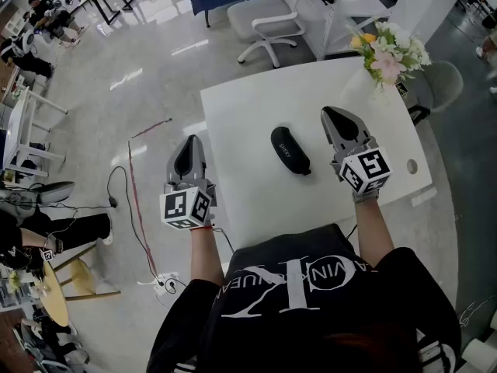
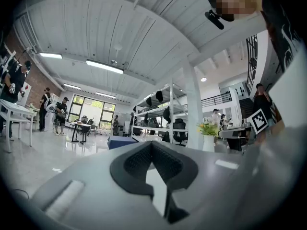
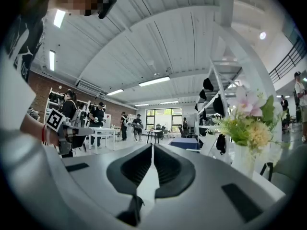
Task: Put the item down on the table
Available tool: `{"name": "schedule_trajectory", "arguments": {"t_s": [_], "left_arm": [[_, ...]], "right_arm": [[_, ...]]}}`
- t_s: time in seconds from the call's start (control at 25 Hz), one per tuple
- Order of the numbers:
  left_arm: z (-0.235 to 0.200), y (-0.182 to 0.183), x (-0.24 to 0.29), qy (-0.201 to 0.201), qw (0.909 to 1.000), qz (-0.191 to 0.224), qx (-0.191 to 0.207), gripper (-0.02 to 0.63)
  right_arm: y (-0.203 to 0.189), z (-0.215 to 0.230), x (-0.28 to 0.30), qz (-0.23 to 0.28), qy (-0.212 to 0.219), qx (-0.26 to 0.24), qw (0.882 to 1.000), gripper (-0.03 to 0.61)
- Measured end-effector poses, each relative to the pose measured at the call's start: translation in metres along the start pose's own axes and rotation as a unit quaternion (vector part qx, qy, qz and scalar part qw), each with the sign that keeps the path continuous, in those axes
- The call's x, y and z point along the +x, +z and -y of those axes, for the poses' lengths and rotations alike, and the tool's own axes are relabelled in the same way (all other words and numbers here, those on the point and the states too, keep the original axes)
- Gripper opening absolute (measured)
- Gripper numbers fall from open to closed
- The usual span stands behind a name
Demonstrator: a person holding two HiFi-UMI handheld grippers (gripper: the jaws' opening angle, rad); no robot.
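Room: big open office with a shiny grey floor, a white office chair (image 1: 268,22) past the far side of the worktop, and a cable (image 1: 124,200) trailing over the floor on the left.
Worktop: white and square-ish (image 1: 248,107), with the person standing at its near edge.
Flowers: a bunch in a vase (image 1: 388,53) sat at the far right corner, and it showed up close in the right gripper view (image 3: 244,123).
Black case: a dark oblong case (image 1: 290,149) lay flat on the worktop, angled a bit, roughly mid-surface. It sat between the two claws, nearer the right one, and neither was touching it.
Left claw: it (image 1: 189,148) hung just off the worktop's left edge, over the floor. Its own view had the jaws pressed together with nothing between them (image 2: 152,145).
Right claw: it (image 1: 334,119) was over the worktop just right of the case, pointing away from the person. Jaws were pressed together too, nothing pinched (image 3: 152,147).
Background: people were standing around desks by the far windows in both gripper views, too small to say much more.
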State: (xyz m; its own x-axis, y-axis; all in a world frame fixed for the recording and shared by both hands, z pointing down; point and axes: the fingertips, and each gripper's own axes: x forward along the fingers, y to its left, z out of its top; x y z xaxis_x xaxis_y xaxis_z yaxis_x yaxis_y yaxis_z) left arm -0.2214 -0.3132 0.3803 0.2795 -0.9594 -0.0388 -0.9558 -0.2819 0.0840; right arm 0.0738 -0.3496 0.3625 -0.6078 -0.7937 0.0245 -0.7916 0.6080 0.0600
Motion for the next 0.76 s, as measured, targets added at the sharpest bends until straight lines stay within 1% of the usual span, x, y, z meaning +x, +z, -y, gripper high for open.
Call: {"name": "schedule_trajectory", "arguments": {"t_s": [0.76], "left_arm": [[0.0043, -0.0093, 0.0012, -0.004, 0.9999, -0.009, -0.009, 0.011]], "right_arm": [[-0.0102, 0.0014, -0.0072, -0.004, -0.008, 0.013, 1.000, 0.023]]}}
